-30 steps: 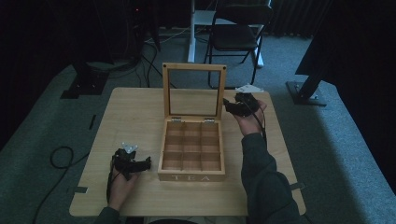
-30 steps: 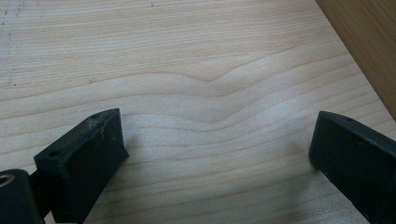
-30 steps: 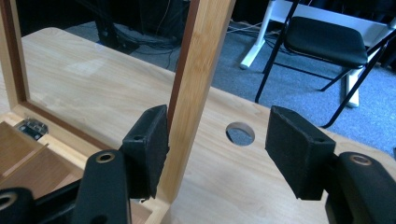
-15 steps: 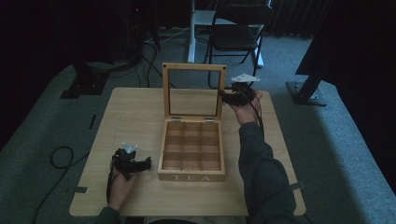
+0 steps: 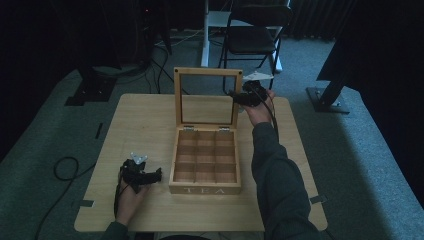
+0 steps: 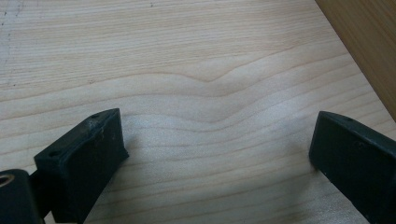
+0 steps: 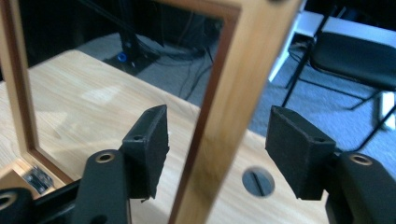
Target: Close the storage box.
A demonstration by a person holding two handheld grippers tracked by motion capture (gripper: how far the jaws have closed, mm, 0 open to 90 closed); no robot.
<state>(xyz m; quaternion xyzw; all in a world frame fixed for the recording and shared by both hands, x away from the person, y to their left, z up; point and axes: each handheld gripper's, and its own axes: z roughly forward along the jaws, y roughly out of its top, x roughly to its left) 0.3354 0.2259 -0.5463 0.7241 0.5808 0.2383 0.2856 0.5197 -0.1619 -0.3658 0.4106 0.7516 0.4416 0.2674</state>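
My left hand-held gripper [image 5: 150, 176] rests wide open on bare table [image 5: 145, 125] left of the tea box [image 5: 206, 162]. Farther off, my right hand-held gripper [image 7: 217, 140] straddles the upright lid's [image 5: 207, 97] right edge, jaws wide, not touching

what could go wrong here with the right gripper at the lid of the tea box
1. The right gripper is open with the lid frame's side rail between its fingers, and neither finger touches the rail. If it closes off-centre, one finger may meet the rail first and twist the upright lid on its hinges.

2. Nothing steadies the tea box: the left gripper rests open on the table beside it. A push on the lid might slide or tip the box.
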